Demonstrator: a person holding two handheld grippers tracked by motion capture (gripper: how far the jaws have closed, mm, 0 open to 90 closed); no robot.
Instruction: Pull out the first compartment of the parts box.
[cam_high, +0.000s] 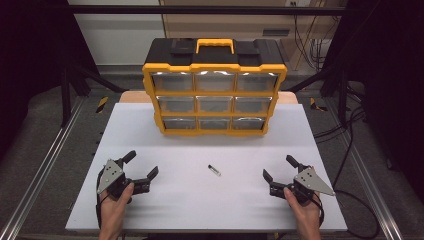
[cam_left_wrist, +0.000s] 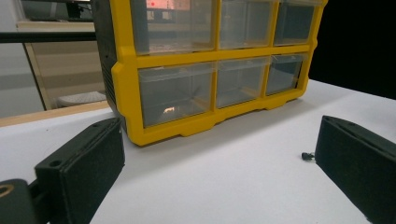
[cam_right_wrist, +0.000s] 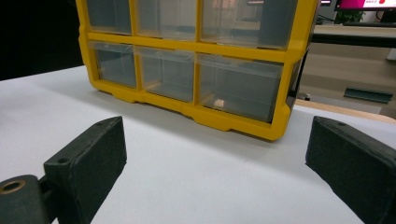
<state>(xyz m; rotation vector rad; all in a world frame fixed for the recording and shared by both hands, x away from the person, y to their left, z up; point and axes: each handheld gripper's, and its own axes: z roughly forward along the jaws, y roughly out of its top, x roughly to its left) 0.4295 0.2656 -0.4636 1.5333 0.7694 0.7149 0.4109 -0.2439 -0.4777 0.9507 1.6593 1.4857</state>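
Note:
A yellow and black organizer (cam_high: 214, 86) with three rows of three clear drawers stands upright at the back of the white table (cam_high: 200, 200), all drawers shut; it also appears close up (cam_left_wrist: 205, 70) (cam_right_wrist: 196, 60). A small dark cylindrical part (cam_high: 214, 170) lies on the table in front of it, between my hands; its tip (cam_left_wrist: 306, 156) peeks out beside a jaw in the left gripper view. My left gripper (cam_high: 141, 164) rests at the front left, open and empty. My right gripper (cam_high: 279, 167) rests at the front right, open and empty.
Metal rails (cam_high: 45, 165) run along both sides of the table. Black frame legs (cam_high: 65, 85) and cables (cam_high: 350, 130) stand beyond the table's edges. A wooden board (cam_high: 132, 96) shows under the organizer at the back.

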